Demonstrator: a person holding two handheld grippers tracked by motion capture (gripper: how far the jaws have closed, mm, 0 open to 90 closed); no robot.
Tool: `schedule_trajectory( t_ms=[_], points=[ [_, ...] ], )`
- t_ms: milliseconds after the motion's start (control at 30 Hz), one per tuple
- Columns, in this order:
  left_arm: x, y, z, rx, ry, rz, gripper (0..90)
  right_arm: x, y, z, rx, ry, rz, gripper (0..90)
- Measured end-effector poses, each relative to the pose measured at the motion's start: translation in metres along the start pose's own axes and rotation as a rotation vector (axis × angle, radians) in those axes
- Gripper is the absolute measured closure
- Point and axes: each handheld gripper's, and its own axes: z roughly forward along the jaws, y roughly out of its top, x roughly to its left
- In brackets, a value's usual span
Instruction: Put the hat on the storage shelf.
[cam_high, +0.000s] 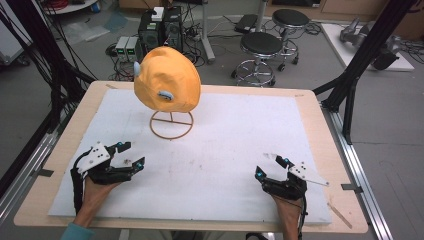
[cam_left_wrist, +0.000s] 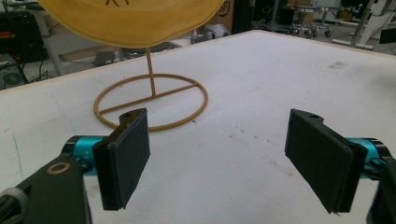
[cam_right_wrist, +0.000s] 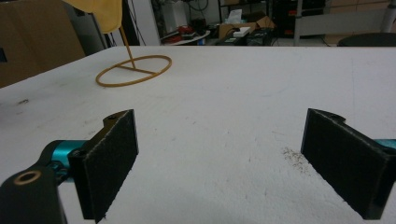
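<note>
An orange cap (cam_high: 168, 79) sits on a thin wire stand with a ring base (cam_high: 171, 125) at the back middle of the white board (cam_high: 220, 145). The cap's underside (cam_left_wrist: 130, 18) and the ring base (cam_left_wrist: 152, 100) lie ahead in the left gripper view, and the ring base (cam_right_wrist: 134, 70) lies far left in the right gripper view. My left gripper (cam_high: 131, 154) rests at the front left, open, with nothing between its pads (cam_left_wrist: 125, 158). At the front right my right gripper (cam_high: 270, 167) is open and empty, pads (cam_right_wrist: 109, 161) wide apart.
The white board lies on a wooden table (cam_high: 327, 150). Behind the table stand two black stools (cam_high: 261, 47), computer boxes (cam_high: 160, 27) and cables on the floor. Black frame posts (cam_high: 367, 47) rise at both sides of the table.
</note>
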Motion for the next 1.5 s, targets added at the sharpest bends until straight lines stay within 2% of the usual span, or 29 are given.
schedule_trajectory(
  t_ms=[233, 400, 867, 1000, 1500],
  points=[
    [0.003, -0.008, 0.003, 0.015, 0.022, -0.022, 20.8, 0.000, 0.000, -0.001, -0.005, 0.002, 0.002, 9.8],
    [0.006, -0.017, 0.003, 0.009, 0.042, -0.063, 20.4, 0.000, 0.000, -0.001, -0.003, 0.005, 0.003, 9.8],
    [0.008, -0.019, 0.001, -0.018, 0.062, -0.101, 19.3, 0.001, 0.000, -0.001, -0.006, 0.006, -0.015, 9.8],
    [0.009, -0.019, 0.000, -0.027, 0.063, -0.115, 19.1, 0.002, 0.000, -0.001, -0.001, 0.007, -0.006, 9.8],
    [0.011, -0.020, -0.001, -0.034, 0.057, -0.132, 19.1, 0.002, 0.000, -0.001, -0.003, 0.009, -0.009, 9.8]
  ],
)
